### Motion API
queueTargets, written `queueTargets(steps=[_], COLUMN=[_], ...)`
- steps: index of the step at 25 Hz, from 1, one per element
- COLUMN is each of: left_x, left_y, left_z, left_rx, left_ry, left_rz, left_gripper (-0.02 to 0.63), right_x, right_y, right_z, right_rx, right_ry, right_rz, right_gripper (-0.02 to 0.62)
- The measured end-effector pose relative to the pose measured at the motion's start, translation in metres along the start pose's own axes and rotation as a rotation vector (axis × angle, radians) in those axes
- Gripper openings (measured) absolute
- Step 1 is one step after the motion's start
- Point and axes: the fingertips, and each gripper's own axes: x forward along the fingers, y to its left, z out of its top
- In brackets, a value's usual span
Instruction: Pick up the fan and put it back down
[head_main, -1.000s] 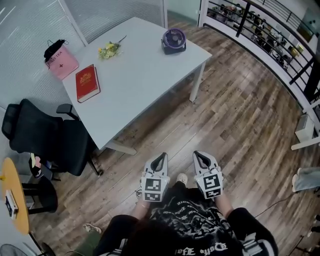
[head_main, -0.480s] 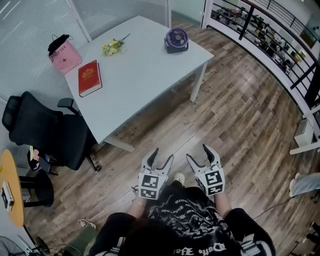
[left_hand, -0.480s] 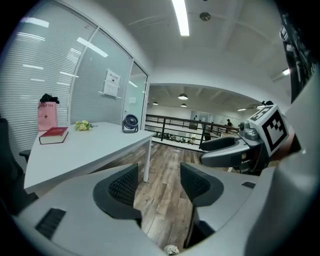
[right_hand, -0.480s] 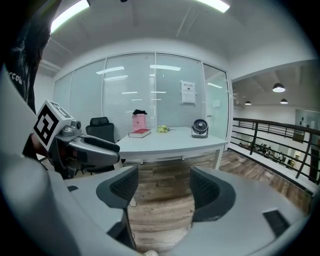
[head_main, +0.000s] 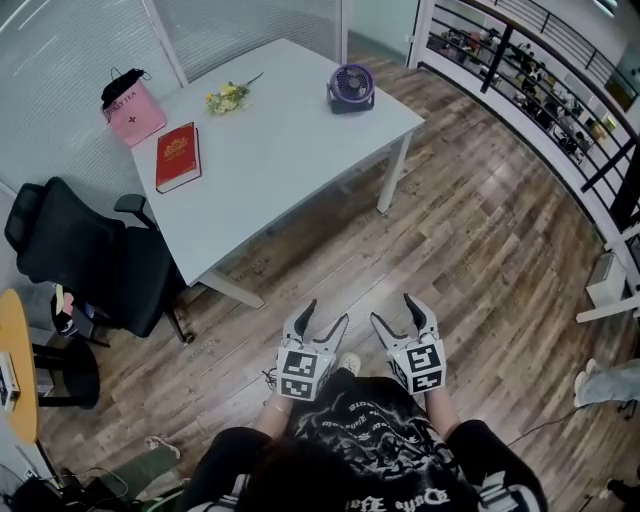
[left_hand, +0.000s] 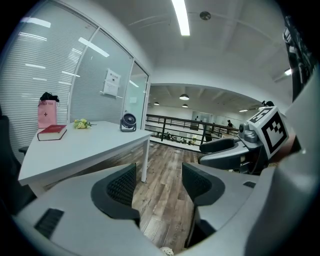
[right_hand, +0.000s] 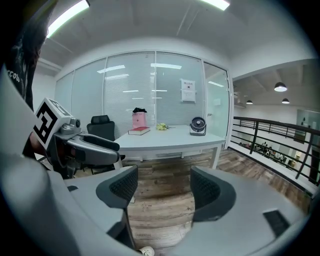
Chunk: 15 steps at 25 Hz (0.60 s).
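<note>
Now the 2 grippers are spread wide. The left gripper (head_main: 326, 312) and the right gripper (head_main: 395, 309) sit side by side, near the person who holds them, and both point out over the wood floor (head_main: 480, 230). Their jaws have just been opening. Nothing is between the jaws of either one; only floor shows through each gap. So both are empty and ready to take hold of something. The fan (head_main: 351, 85) is small and purple. It stands upright on the far right corner of the white table (head_main: 280, 160). It is well apart from both grippers, with bare floor and much of the table in between. A red book (head_main: 178, 156), some yellow flowers (head_main: 227, 97) and a pink bag (head_main: 134, 110) are on the left part of the table, away from the fan. A black chair (head_main: 90, 260) stands at the left, near the table. I think the open jaws mean the task is only starting. The fan is not picked up yet. The person likely has to come much closer to that far corner before any grab can work.
</note>
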Motion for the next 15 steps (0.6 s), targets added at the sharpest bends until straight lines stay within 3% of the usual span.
queueTargets(steps=[6, 15], left_x=[0.010, 0.057], left_y=[-0.012, 0.014], left_z=[-0.003, 0.005], left_rx=[0.000, 0.022], left_ry=[0.022, 0.039], left_rz=[-0.028, -0.071], left_gripper=[0.288, 0.288], right_x=[-0.001, 0.033], right_y=[-0.006, -0.032], right_z=[-0.011, -0.007], right_rx=[0.021, 0.050], right_ry=[0.025, 0.050], right_rz=[-0.004, -0.056], right_gripper=[0.316, 0.316])
